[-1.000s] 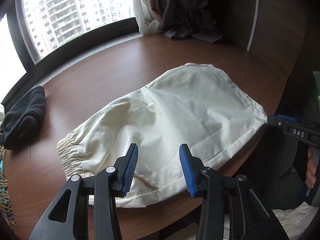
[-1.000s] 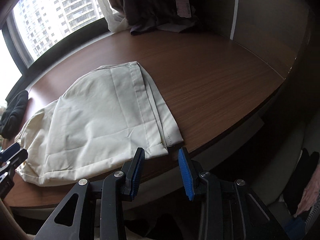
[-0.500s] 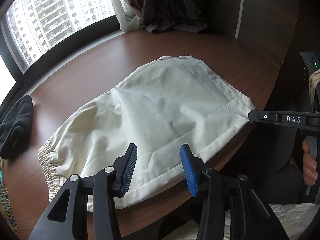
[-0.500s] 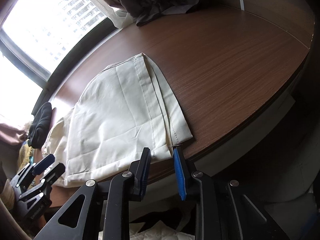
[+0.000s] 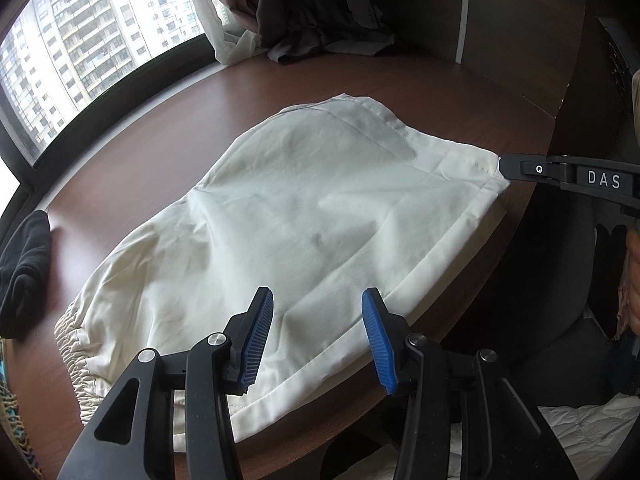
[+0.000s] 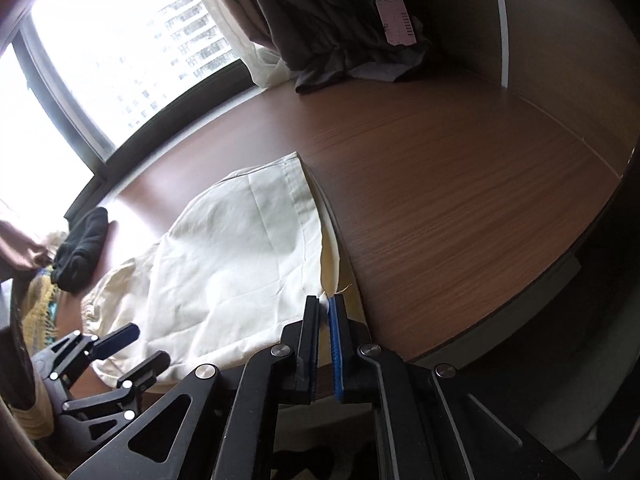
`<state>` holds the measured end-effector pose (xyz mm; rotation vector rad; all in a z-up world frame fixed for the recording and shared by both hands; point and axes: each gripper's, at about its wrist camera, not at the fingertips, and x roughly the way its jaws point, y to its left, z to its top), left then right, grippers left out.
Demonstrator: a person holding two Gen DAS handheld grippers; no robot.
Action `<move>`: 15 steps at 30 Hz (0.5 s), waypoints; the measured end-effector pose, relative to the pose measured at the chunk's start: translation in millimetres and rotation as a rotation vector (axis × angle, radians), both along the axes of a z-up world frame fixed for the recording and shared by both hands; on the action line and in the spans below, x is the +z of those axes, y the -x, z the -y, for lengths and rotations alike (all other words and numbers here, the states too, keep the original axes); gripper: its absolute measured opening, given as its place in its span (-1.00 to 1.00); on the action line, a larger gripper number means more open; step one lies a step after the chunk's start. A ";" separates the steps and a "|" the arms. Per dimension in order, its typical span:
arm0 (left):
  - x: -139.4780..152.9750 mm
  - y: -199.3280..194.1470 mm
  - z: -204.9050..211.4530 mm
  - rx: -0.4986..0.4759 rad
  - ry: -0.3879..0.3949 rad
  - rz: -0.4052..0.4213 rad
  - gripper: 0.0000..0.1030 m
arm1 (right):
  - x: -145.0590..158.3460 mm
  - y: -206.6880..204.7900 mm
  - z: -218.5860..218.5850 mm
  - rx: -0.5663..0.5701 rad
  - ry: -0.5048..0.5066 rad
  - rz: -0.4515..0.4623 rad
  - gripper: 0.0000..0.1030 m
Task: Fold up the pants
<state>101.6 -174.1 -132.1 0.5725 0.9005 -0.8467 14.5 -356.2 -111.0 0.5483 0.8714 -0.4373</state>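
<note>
Cream pants [image 5: 304, 232] lie folded on the brown round table [image 5: 152, 136], elastic waistband at the left, hem at the right. My left gripper [image 5: 318, 334] is open, above the near edge of the pants. My right gripper [image 6: 325, 312] is shut on the near hem corner of the pants [image 6: 240, 256]; it also shows in the left wrist view [image 5: 508, 168] at the cloth's right corner. The left gripper shows in the right wrist view [image 6: 136, 346], open beside the cloth's near edge.
A black folded cloth [image 5: 24, 256] lies at the table's left edge, next to a yellow knitted item [image 6: 40, 300]. Dark curtains and cloth [image 5: 320, 20] pile at the back by the window. The table edge [image 6: 520, 304] drops off close to the right gripper.
My right gripper moved in and shut on the hem corner of the pants. My left gripper rose slightly and stayed open over the near edge.
</note>
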 end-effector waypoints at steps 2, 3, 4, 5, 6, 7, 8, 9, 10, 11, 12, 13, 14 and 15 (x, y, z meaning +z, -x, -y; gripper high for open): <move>-4.1 -2.6 -0.4 0.002 -0.006 -0.012 -0.12 | -1.7 0.5 1.0 -0.001 0.018 -0.014 -0.87; -6.0 -4.1 -0.8 0.004 -0.011 -0.018 -0.12 | -3.1 1.2 1.8 -0.002 0.026 -0.026 -0.87; -7.9 -5.8 -1.3 0.005 -0.013 -0.025 -0.11 | -4.9 1.7 1.6 -0.006 0.036 -0.036 -0.87; -9.7 -7.6 -0.9 0.005 -0.016 -0.032 -0.11 | -6.7 2.6 1.5 -0.012 0.043 -0.047 -0.87; -12.1 -9.7 -0.5 0.005 -0.021 -0.040 -0.09 | -9.0 3.0 1.0 -0.010 0.049 -0.062 -0.87; -14.7 -12.2 -0.3 0.006 -0.024 -0.050 -0.08 | -11.5 3.2 0.8 -0.009 0.054 -0.076 -0.87; -17.1 -13.9 0.1 0.008 -0.027 -0.060 -0.08 | -13.8 4.3 0.7 -0.009 0.057 -0.086 -0.87; -19.3 -15.5 0.2 0.008 -0.028 -0.070 -0.08 | -16.4 4.7 1.1 -0.011 0.058 -0.096 -0.87; -21.2 -16.5 0.2 0.007 -0.030 -0.076 -0.05 | -19.5 4.4 1.5 -0.016 0.055 -0.107 -0.87; -22.8 -18.2 1.5 0.006 -0.032 -0.080 -0.04 | -22.1 4.0 2.1 -0.021 0.051 -0.116 -0.87; -24.1 -19.5 1.5 0.004 -0.032 -0.085 -0.02 | -23.9 4.5 2.7 -0.026 0.051 -0.122 -0.87; -25.1 -23.4 1.7 0.003 -0.031 -0.090 0.00 | -25.0 4.6 2.9 -0.030 0.051 -0.127 -0.87; -25.4 -24.3 1.8 0.002 -0.029 -0.092 0.02 | -25.6 4.2 2.5 -0.030 0.057 -0.131 -0.87; -25.5 -25.5 3.0 0.002 -0.029 -0.092 0.05 | -25.9 3.4 1.8 -0.028 0.068 -0.136 -0.87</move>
